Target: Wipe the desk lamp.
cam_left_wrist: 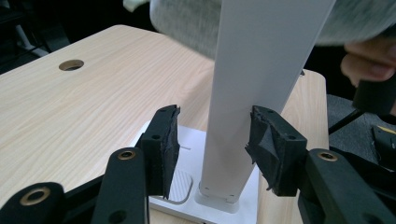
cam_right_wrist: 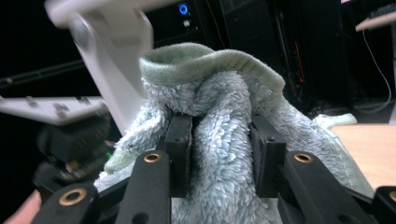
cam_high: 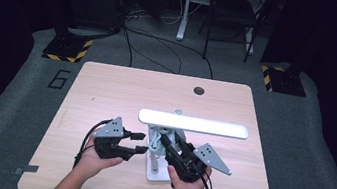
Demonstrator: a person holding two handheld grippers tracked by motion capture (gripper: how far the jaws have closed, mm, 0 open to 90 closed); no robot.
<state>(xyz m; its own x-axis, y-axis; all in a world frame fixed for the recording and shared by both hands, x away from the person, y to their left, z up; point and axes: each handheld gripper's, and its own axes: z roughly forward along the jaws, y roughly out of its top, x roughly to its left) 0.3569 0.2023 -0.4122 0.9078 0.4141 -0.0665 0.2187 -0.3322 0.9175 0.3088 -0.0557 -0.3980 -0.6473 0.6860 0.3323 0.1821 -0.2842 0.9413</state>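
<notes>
A white desk lamp stands near the front middle of the table, with its long head point(cam_high: 194, 124) level above its flat base point(cam_high: 157, 172). My left gripper point(cam_high: 141, 142) reaches in from the left and straddles the lamp's upright post point(cam_left_wrist: 252, 93). The left gripper point(cam_left_wrist: 212, 140) is open: one pad touches the post and a gap shows at the other. My right gripper point(cam_high: 169, 142) comes from the right, shut on a fluffy pale green cloth point(cam_right_wrist: 219, 93), which bulges up between the pads of the right gripper point(cam_right_wrist: 219, 140). The cloth lies against the post, just below the lamp's hinge point(cam_right_wrist: 112, 46).
The wooden table point(cam_high: 106, 90) has a round cable hole point(cam_high: 199, 90) at its far middle. Beyond it are a dark chair point(cam_high: 233, 18), desk legs and floor cables. A hand point(cam_left_wrist: 369, 60) shows at the right edge of the left gripper view.
</notes>
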